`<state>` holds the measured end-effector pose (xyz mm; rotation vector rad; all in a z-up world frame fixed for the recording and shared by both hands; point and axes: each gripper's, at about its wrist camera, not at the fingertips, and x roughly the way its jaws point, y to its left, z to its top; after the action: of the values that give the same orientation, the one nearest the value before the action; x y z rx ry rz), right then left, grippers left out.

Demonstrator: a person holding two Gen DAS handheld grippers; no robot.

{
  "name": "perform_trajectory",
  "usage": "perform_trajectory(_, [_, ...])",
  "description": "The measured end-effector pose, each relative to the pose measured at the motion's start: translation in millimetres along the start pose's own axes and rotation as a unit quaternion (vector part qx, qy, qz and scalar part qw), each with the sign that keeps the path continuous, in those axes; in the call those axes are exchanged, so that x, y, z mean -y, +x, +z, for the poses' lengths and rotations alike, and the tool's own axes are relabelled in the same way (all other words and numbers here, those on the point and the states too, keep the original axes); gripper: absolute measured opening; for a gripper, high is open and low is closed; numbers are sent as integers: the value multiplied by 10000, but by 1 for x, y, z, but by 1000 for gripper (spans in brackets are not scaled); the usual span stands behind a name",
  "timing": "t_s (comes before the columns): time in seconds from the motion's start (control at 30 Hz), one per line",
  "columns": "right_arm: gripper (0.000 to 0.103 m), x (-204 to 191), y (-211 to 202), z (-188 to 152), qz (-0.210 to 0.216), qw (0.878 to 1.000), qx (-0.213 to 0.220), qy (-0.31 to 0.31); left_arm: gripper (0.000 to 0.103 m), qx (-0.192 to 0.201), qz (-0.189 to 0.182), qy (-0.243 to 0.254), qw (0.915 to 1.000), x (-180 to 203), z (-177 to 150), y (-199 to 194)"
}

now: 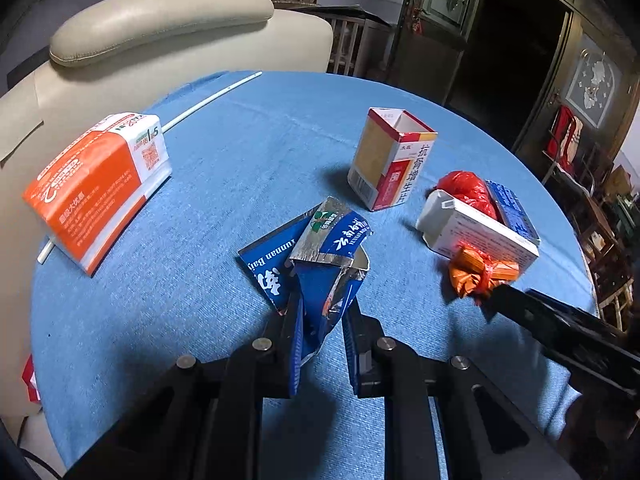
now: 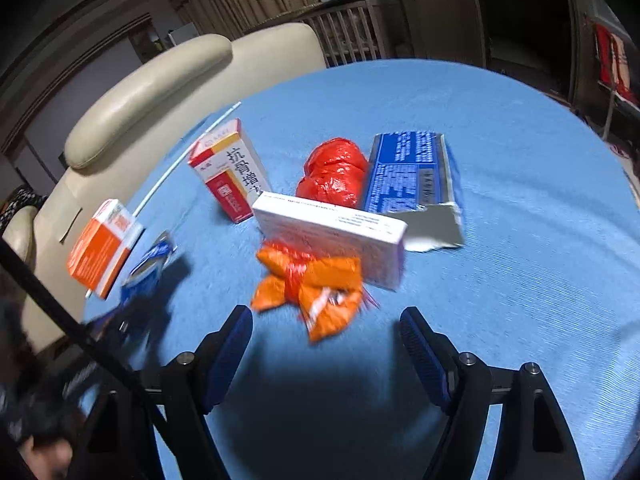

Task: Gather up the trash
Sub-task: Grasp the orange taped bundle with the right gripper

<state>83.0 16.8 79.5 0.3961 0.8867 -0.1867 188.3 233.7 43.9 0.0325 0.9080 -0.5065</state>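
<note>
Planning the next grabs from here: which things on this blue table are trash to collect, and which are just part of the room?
Trash:
torn blue carton, clamped in left gripper
orange wrapper, ahead of open right gripper
red bag
white box
red-and-yellow box
orange-and-white box
flattened blue pack

Room:
beige chair
white rod

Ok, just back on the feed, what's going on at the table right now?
The left gripper is shut on a torn blue and silver carton on the blue tablecloth. The right gripper is open, its jaws just short of a crumpled orange wrapper beside a white box. An upright red and yellow medicine box, a red bag and an orange carton lie untouched.
</note>
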Motion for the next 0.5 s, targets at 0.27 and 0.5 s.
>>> perform_trajectory(0.27, [79, -21, 21, 9, -129, 9994, 40, 303, 19, 25, -20, -106, 9999, -3, -3, -12])
perform_trajectory(0.5, [72, -51, 46, 16, -856, 9963, 101, -73, 19, 45, 38, -114, 9999, -4, -3, -13])
